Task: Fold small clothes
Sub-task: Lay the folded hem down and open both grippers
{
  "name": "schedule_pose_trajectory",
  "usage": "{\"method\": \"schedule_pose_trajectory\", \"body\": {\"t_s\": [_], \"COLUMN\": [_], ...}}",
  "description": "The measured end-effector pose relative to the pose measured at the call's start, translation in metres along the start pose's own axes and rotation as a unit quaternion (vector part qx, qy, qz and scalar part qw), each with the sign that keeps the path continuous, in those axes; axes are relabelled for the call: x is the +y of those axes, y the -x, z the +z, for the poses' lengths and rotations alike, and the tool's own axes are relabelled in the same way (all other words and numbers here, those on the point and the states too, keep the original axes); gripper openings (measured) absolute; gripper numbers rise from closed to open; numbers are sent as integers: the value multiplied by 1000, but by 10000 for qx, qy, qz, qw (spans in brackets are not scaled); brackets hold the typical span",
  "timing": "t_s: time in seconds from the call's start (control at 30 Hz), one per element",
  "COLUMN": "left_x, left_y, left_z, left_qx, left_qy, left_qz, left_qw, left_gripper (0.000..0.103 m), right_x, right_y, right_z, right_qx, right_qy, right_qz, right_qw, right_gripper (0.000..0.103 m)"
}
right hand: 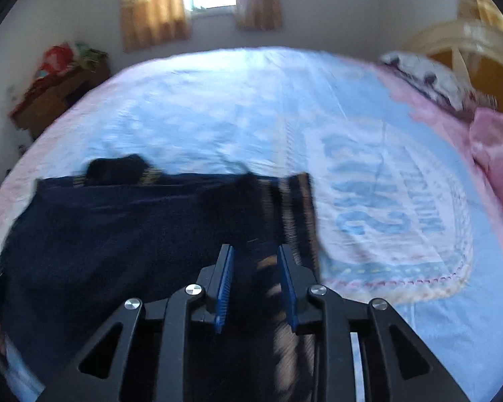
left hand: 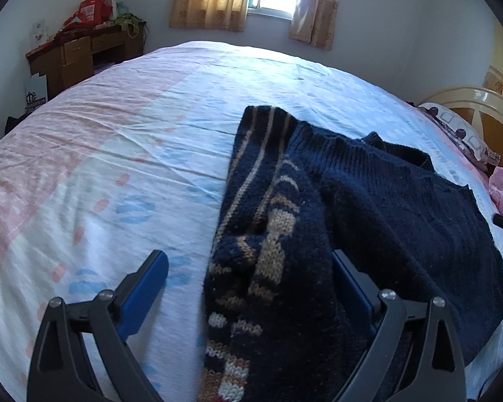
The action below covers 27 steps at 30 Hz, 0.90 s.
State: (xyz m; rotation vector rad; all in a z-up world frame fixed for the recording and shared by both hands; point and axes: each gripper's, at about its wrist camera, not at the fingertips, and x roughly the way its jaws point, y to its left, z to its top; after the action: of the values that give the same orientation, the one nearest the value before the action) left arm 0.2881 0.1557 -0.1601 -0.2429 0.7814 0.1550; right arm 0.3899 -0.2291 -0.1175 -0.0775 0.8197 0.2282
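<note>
Left hand-held gripper (left hand: 248, 268) jaws spread wide, straddling patterned sleeve of navy sweater (left hand: 385, 201), right hand-held gripper (right hand: 255, 263) clamped on striped sleeve fabric, sweater lying on bed (left hand: 117, 167), wooden desk (left hand: 80, 57) beyond.

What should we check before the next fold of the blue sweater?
1. Sweater lies on the bed sheet: ok.
2. Left tool open, patterned sleeve between its fingers: ok.
3. Right tool closed on the sweater's striped edge: cannot tell, picture blurred; fabric sits between narrow fingers.
4. Bare sheet left of the sweater for folding: ok.
5. Sweater body smooth: not ok, bunched near the collar.
</note>
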Motion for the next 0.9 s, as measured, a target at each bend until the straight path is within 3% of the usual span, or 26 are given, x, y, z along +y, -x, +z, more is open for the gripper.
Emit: {"method": "schedule_pose_trajectory", "body": {"t_s": [0.1, 0.2, 0.27, 0.37, 0.63, 0.77, 0.9], "left_x": [0, 0, 1, 2, 4, 7, 21], "left_y": [-1, -1, -2, -2, -1, 7, 20], "left_z": [0, 0, 1, 1, -2, -8, -13], "left_qx": [33, 41, 42, 54, 78, 87, 118], "left_qy": [-7, 12, 25, 51, 76, 92, 191], "left_qz": [43, 68, 69, 44, 82, 129, -84], "left_qw": [10000, 10000, 10000, 10000, 9999, 9998, 9997], "left_gripper": [99, 100, 100, 100, 102, 102, 102], "right_x": [30, 42, 35, 15, 16, 21, 36], "right_y": [12, 8, 8, 21, 30, 39, 52], "right_z": [-28, -58, -76, -96, -96, -101, -100], "right_qx": [170, 404, 389, 183, 685, 656, 469], "right_qy": [519, 805, 745, 424, 541, 558, 646], "right_qz": [387, 50, -102, 133, 107, -42, -31], "right_qw": [9978, 9959, 9964, 9988, 9961, 9963, 9968], "right_gripper": [30, 30, 30, 32, 32, 32, 34]}}
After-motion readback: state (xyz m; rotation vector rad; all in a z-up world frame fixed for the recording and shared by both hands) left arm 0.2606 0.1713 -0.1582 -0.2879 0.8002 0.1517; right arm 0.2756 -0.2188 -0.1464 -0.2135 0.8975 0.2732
